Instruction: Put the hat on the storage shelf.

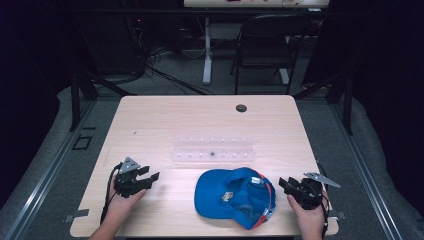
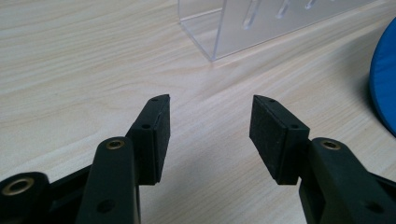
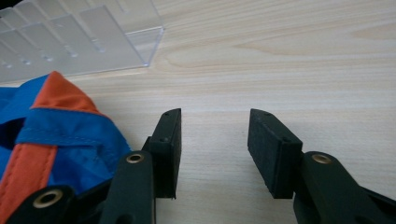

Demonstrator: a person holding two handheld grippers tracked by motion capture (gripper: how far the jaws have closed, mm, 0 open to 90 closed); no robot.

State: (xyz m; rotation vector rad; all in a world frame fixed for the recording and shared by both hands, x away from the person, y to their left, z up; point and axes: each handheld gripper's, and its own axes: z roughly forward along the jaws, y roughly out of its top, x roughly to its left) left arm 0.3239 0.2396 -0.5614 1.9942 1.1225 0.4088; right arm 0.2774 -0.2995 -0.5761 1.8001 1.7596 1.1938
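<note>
Two hands at near table edge, each holding a black gripper. Left hand (image 1: pixel 122 199) low on table, left gripper (image 1: pixel 148 178) pointing right and slightly away, jaws spread, nothing between them; grey three-cornered plate (image 1: pixel 130 164) on top, black cable (image 1: pixel 106 195) trailing back toward near edge. Right hand (image 1: pixel 309 216) at near right corner, right gripper (image 1: pixel 282 182) pointing left toward cap, jaws parted, empty, just beside cap's rim.

Pale wood-grain table (image 1: pixel 165 120) with rounded corners, dark round hole (image 1: pixel 241 108) near far edge. Blue cap (image 1: pixel 235 196) upside down near front centre, between both grippers; orange trim along edge, seen close in right gripper view (image 3: pixel 56 93). Small labels inside cap, writing too small to read. Clear plastic rack (image 1: pixel 213 150) with rows of small slots at table's middle, just beyond cap.

Grey carpet (image 1: pixel 55 165) around table; dark curtains at both sides. Black folding chair (image 1: pixel 265 47) and white desk leg (image 1: pixel 207 50) beyond far edge, loose cables (image 1: pixel 150 62) on floor at left.
</note>
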